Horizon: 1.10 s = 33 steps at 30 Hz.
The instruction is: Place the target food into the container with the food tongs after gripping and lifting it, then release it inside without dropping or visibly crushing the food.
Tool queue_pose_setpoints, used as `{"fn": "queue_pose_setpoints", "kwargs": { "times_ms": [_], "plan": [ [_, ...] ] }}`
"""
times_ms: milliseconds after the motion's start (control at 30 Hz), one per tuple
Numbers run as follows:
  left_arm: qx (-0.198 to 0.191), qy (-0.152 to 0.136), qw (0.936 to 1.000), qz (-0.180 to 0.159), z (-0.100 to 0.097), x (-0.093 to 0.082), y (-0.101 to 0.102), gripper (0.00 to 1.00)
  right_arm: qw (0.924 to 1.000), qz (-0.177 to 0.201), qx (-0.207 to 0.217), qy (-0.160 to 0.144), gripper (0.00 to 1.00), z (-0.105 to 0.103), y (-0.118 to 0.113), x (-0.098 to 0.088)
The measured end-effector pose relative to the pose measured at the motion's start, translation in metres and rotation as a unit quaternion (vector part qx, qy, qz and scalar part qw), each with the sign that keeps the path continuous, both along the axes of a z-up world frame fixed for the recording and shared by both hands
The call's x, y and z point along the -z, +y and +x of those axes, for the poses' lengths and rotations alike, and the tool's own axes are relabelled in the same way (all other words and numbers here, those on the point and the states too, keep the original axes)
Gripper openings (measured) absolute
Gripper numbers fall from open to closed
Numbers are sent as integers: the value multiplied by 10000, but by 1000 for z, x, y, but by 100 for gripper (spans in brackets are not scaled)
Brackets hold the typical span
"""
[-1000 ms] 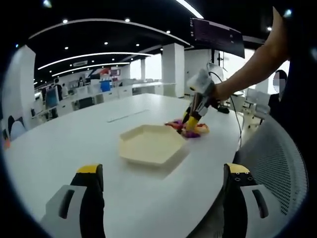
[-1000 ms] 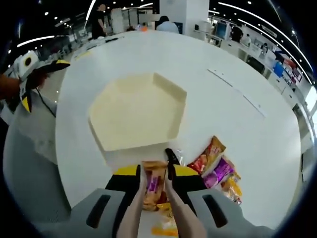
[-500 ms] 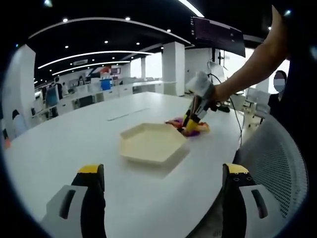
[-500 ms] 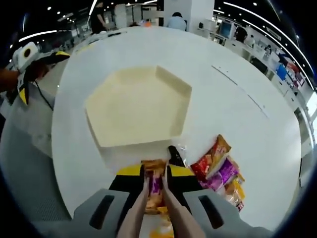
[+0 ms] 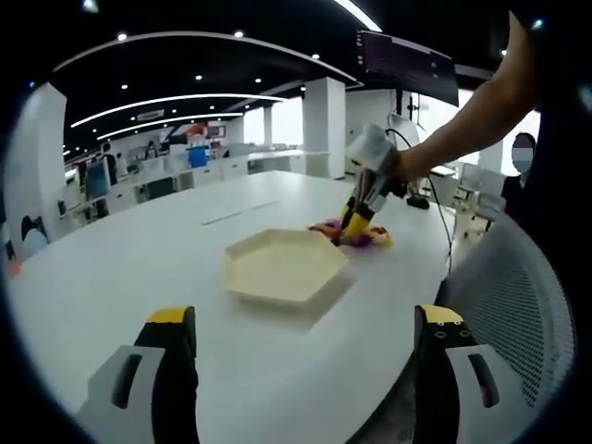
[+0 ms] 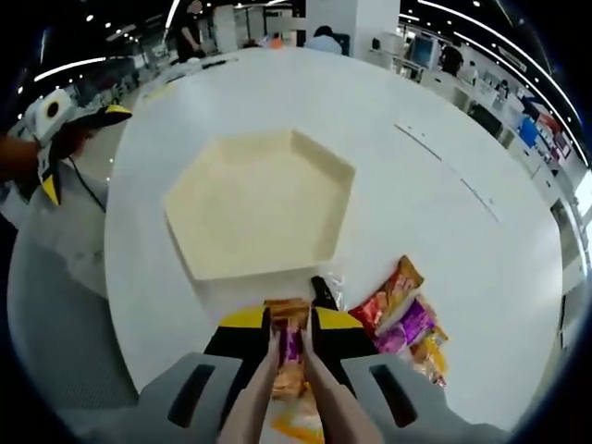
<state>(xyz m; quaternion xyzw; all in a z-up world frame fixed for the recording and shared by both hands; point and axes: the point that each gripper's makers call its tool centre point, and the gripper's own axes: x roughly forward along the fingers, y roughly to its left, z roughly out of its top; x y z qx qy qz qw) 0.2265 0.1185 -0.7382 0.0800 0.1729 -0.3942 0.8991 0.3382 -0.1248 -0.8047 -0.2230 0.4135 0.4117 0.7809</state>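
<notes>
Carry the snack packet [image 6: 288,356] forward over the near wall of the hexagonal container [image 6: 254,205] with steady, light squeeze pressure, lowering it inside before letting go (a fall from height would count as a drop). The right gripper [image 6: 289,344] is clamped on the tongs [image 6: 277,407], which pinch the packet just short of the container above the tabletop [image 6: 444,231]; the left gripper [image 5: 301,324] hangs spread wide, holding nothing.

One hexagonal tray [image 6: 199,268] sits mid-frame in the right gripper view. One snack packet [image 6: 289,356] is pinched in the tongs [image 6: 287,407] at the bottom. At least three more packets [image 6: 407,319] lie heaped at lower right; the exact number is unclear. Two grippers [image 6: 289,335] [image 5: 301,324] show, one per view.
</notes>
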Motion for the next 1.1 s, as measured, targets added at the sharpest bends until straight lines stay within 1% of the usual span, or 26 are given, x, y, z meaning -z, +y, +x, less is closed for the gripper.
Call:
{"fn": "queue_pose_setpoints", "kwargs": {
  "times_ms": [267, 500, 633, 767, 833, 867, 933, 1000, 1100],
  "plan": [
    [-46, -43, 10000, -25, 2, -2, 2, 94, 9999, 23, -70, -115, 17, 8, -4, -26],
    [-11, -51, 10000, 28, 0, -1, 0, 94, 9996, -72, -222, -162, 17, 13, -6, -38],
    [14, -4, 10000, 39, -1, 0, -1, 94, 9994, -72, -258, -219, 17, 19, -6, -49],
    [46, 9, 10000, 36, -2, 0, -2, 95, 9995, -64, -236, -206, 17, 24, -8, -59],
    [19, -25, 9999, 109, -1, 1, -1, 99, 9996, -86, -205, -176, 17, 25, -9, -63],
    [16, -59, 9999, 85, 0, 0, -1, 99, 9995, -113, -209, -195, 17, 26, -9, -65],
    [-1, -35, 10000, -17, 0, -3, 0, 99, 9994, -114, -223, -234, 17, 30, -10, -71],
    [-62, -82, 9999, -8, 2, -4, 1, 99, 9993, -109, -239, -264, 17, 30, -10, -78],
    [-110, -106, 9999, 16, 3, -4, 3, 99, 9992, -104, -245, -303, 17, 33, -12, -83]
  ]
}}
